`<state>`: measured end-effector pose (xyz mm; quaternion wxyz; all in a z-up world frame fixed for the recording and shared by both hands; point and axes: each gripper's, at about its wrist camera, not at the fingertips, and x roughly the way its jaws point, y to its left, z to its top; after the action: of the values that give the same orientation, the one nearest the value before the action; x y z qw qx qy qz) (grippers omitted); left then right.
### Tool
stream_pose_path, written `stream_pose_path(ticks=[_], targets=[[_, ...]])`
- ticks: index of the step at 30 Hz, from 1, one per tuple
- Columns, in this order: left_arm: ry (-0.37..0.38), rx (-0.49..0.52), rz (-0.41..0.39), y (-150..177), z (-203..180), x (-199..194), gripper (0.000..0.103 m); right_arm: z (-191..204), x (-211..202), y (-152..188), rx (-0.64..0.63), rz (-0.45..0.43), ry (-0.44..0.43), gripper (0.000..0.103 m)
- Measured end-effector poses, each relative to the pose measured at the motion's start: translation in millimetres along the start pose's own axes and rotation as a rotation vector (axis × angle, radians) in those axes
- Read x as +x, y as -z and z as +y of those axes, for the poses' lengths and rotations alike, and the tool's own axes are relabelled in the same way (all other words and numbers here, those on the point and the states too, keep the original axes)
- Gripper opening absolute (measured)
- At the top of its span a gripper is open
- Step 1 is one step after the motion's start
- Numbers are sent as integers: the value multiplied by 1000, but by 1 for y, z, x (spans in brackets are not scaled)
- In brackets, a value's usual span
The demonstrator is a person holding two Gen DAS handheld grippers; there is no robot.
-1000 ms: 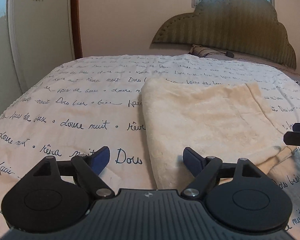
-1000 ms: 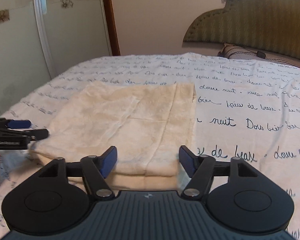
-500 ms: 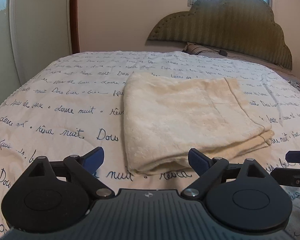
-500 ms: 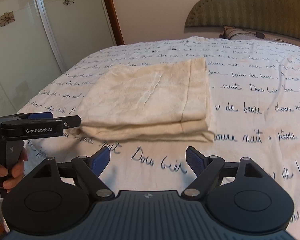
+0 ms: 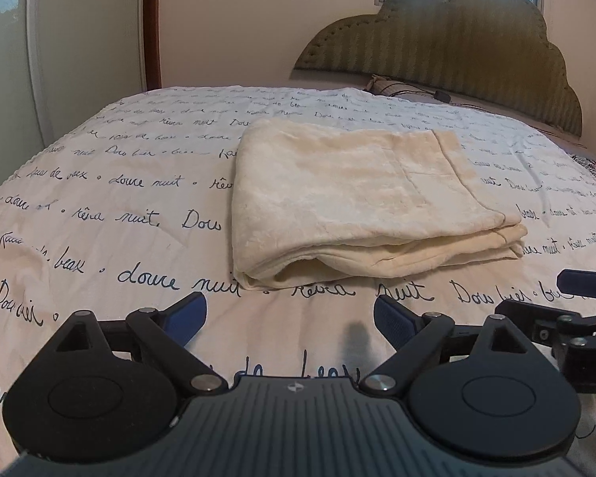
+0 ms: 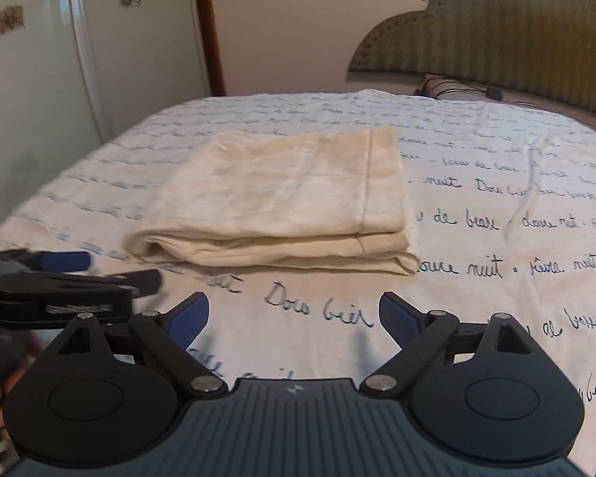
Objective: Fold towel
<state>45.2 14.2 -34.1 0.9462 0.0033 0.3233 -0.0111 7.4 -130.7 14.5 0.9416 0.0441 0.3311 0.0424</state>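
Already folded, the cream towel point(image 5: 353, 198) lies mid-bed point(image 5: 99, 206); left hand-held gripper point(image 5: 290, 318) and right hand-held gripper point(image 6: 294, 314) hover near the bed's near edge, both spread, empty.

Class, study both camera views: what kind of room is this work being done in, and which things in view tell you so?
Most likely a bedroom. The folded cream towel lies on a bed whose bedspread is printed with handwriting, a padded scalloped headboard stands at the far end, and a pillow sits below it.
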Motion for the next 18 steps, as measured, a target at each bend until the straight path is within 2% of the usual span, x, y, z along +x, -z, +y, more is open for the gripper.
stream_pose_path(ticks=[7, 9, 12, 14, 18], targets=[[-11, 2, 7, 14, -1, 12, 95, -8, 29, 18, 64, 27, 16, 93], [-22, 18, -5, 18, -3, 13, 97, -8, 32, 24, 54, 21, 28, 93], [-26, 43, -16, 22, -7, 15, 102, -4, 33, 29, 27, 6, 33, 99], [-26, 48, -9, 23, -8, 18, 103, -3, 34, 30, 19, 5, 29, 103], [-20, 35, -5, 24, -5, 19, 103, 2, 38, 32, -6, 17, 48, 103]])
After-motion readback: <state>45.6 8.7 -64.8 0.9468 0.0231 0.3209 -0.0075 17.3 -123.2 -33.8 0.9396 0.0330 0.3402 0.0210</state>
